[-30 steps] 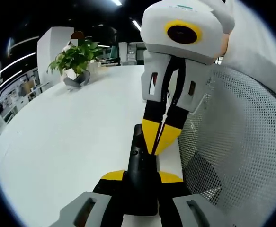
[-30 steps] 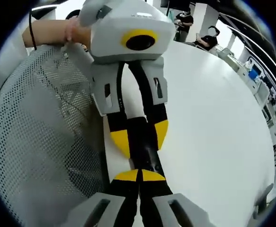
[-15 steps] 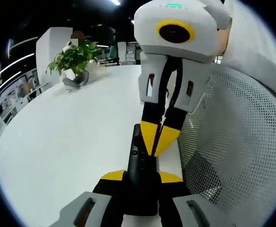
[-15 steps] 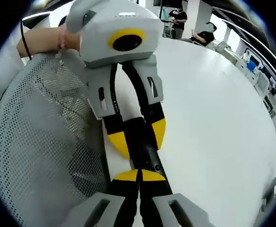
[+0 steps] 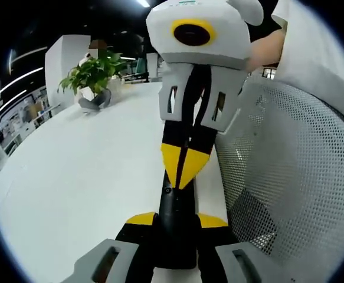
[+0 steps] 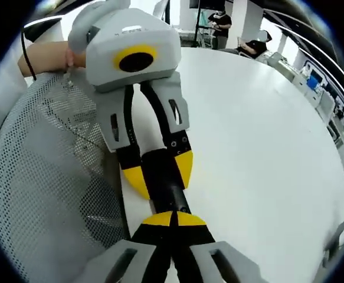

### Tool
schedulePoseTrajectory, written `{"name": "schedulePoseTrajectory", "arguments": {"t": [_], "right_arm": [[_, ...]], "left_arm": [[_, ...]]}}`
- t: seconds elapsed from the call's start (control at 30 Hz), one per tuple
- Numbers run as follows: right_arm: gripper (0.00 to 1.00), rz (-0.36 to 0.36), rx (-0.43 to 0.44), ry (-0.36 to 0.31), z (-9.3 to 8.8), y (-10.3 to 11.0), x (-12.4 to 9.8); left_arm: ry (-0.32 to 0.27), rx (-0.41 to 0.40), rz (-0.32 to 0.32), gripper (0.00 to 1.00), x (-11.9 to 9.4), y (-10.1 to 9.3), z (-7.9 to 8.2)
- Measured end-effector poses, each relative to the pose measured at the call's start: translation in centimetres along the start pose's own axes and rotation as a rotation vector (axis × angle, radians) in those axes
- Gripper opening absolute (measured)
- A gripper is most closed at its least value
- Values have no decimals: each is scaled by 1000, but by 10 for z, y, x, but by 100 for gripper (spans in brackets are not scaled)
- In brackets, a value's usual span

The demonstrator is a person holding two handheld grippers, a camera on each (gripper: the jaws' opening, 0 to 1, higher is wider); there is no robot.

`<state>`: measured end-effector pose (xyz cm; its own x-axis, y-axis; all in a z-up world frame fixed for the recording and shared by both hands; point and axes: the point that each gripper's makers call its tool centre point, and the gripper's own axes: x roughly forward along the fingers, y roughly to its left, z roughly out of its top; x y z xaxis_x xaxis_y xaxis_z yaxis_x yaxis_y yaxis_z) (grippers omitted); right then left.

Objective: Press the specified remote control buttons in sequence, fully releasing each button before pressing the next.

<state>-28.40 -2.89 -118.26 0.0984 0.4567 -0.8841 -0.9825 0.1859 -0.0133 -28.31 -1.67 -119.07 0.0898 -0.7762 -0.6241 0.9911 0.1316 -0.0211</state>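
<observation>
Black remote control [image 5: 174, 227] pinched between the yellow tips of the left gripper [image 5: 176, 221] at 6 o'clock over the white desk [image 5: 83, 177], right gripper [image 5: 183, 171] pressed together, tips on the remote's far end at 12 o'clock, mesh chair back [image 5: 290, 177] at 3 o'clock

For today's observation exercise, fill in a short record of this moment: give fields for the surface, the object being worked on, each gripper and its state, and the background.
surface: white table
object: black remote control, lying lengthwise near the table edge
left gripper: yellow-tipped jaws shut on the remote's sides, holding it
right gripper: jaws shut together, tips pointed down at the remote's top face; contact cannot be told
beside the table: grey mesh chair back
background: potted plant at the far end of the table
</observation>
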Motion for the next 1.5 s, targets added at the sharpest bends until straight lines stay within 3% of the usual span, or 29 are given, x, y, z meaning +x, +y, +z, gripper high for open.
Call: {"name": "schedulePoseTrajectory", "arguments": {"t": [0.4,0.6,0.77,1.2,1.33,1.5], "right_arm": [[0,-10,-75,66,0,-1,3],[0,66,32,31,0,-1,1],[0,57,31,35,2,-14,2],[0,90,67,108,3,-14,9],[0,69,43,122,1,-13,9],[0,56,-18,84,5,-4,5]], "left_arm": [[2,8,-4,24,0,0,1],[1,8,-1,24,1,0,1],[-1,4,2,24,1,0,1],[-3,8,0,24,0,-1,1],[-3,10,0,24,0,0,1],[-7,2,4,24,1,-1,1]]}}
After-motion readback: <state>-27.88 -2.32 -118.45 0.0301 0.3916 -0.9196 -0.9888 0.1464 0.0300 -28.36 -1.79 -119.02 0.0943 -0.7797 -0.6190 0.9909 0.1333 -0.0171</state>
